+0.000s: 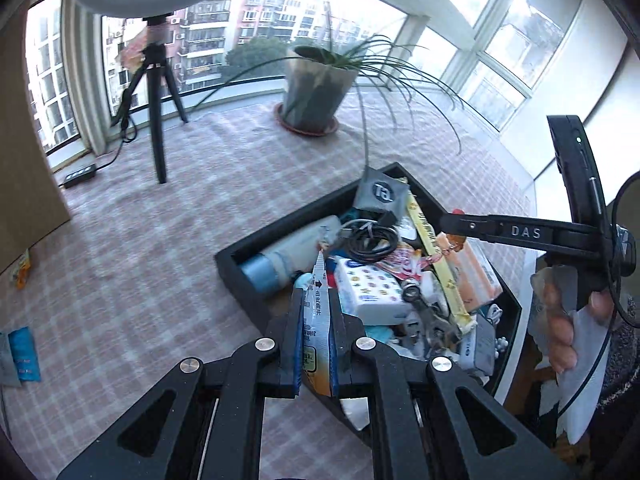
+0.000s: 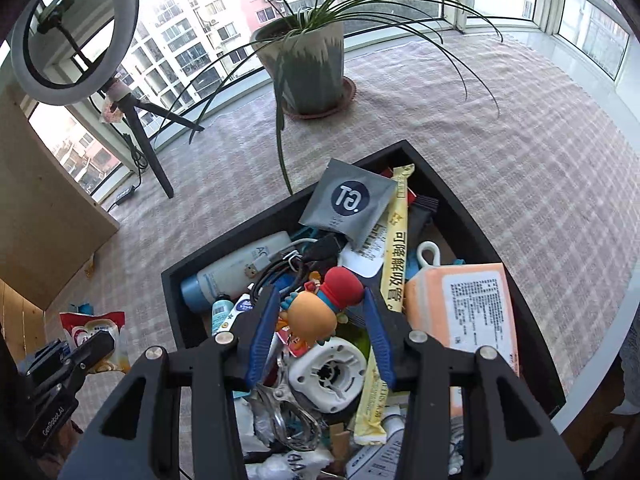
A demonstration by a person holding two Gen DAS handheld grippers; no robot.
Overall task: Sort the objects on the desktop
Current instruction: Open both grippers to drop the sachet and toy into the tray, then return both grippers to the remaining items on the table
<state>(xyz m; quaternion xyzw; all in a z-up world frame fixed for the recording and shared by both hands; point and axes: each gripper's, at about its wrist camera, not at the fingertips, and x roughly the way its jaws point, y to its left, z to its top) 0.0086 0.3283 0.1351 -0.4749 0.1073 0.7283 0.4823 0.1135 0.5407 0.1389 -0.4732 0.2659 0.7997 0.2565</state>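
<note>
My left gripper (image 1: 316, 320) is clamped tight on a thin sachet (image 1: 316, 312), which stands upright between the pads with its torn-notch end pointing away from me. My right gripper (image 2: 320, 320) stands about half open around a small cartoon figurine (image 2: 320, 312) with an orange head and red cap; both blue pads appear to press its sides, so I judge it held. Both items sit above the black tray (image 2: 460, 208), which is crowded with a white bottle (image 2: 236, 268), a grey GT packet (image 2: 348, 200), a long yellow stick pack (image 2: 394, 248), an orange tissue pack (image 2: 468, 312) and a coiled cable (image 1: 370, 240).

Step in hand, as I judge it: carrying each picked item out of the tray to its sorting spot. To do it well, I should lift clear of the clutter before moving sideways, so the cable does not snag. The sachet is limp and should be laid flat, not dropped on edge. The figurine is rounded and could twist out of the pads, so I should keep the grip steady.

Surface: a pink checked cloth (image 1: 160, 240) covers the table. Two blue sachets (image 1: 22, 354) lie at its near left, and a red-and-white pouch (image 2: 100, 332) lies left of the tray. A potted plant (image 2: 308, 64) stands at the far side, a ring light on a tripod (image 2: 76, 36) at far left. Large windows show apartment blocks.
</note>
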